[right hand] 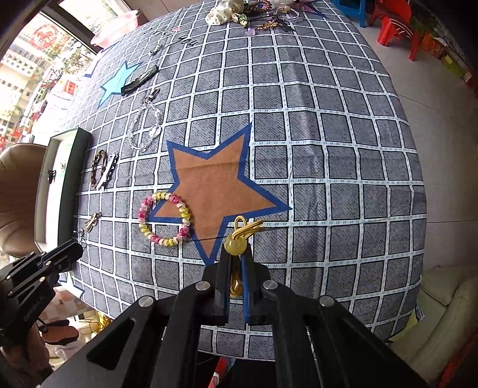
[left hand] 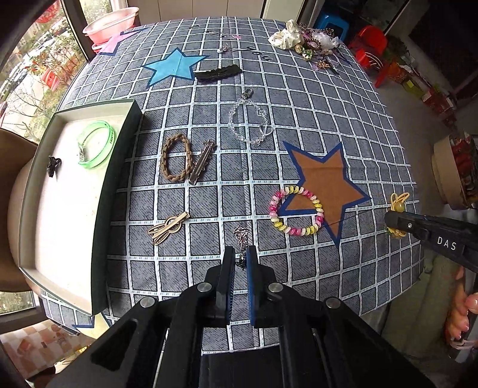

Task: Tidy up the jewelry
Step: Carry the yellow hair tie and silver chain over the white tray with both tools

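A home living room is showing: a checked tablecloth (left hand: 298, 104) covering the table, a brown armchair (right hand: 18, 191) at left, red plastic chairs (right hand: 394, 24) sitting upper right.

black left gripper (left hand: 240, 256), silver screws (blue-lined jaws)

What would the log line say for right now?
left gripper: shut on silver chain | right gripper: shut on yellow hair tie | tray: green bracelet

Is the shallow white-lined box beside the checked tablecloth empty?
No. The box holds a green translucent bangle and a small black claw clip.
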Tool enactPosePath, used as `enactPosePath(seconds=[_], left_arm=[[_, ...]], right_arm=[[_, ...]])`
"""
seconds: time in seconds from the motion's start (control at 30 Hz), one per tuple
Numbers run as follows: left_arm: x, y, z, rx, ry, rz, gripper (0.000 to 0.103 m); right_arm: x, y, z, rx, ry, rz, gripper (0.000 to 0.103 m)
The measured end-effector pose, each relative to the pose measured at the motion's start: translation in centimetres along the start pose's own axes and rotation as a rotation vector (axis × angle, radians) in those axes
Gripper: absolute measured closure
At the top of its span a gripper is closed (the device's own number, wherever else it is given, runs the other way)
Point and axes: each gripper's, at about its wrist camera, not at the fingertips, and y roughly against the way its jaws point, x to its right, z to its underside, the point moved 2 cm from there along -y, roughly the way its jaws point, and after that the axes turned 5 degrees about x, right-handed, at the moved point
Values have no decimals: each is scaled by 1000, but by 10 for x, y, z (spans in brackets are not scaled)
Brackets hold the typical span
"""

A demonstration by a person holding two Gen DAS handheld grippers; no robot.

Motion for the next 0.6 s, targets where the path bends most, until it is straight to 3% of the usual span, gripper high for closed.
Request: enactPosePath(seconds=[0.3, 0.6], left_arm=[[-20, 31, 19, 47, 140, -36, 88], [-90, 44, 11, 67, 153, -63, 88]], right_arm=[[-29, 34, 0, 6, 163, -74, 97], [-105, 23, -15, 43, 224, -108, 97]])
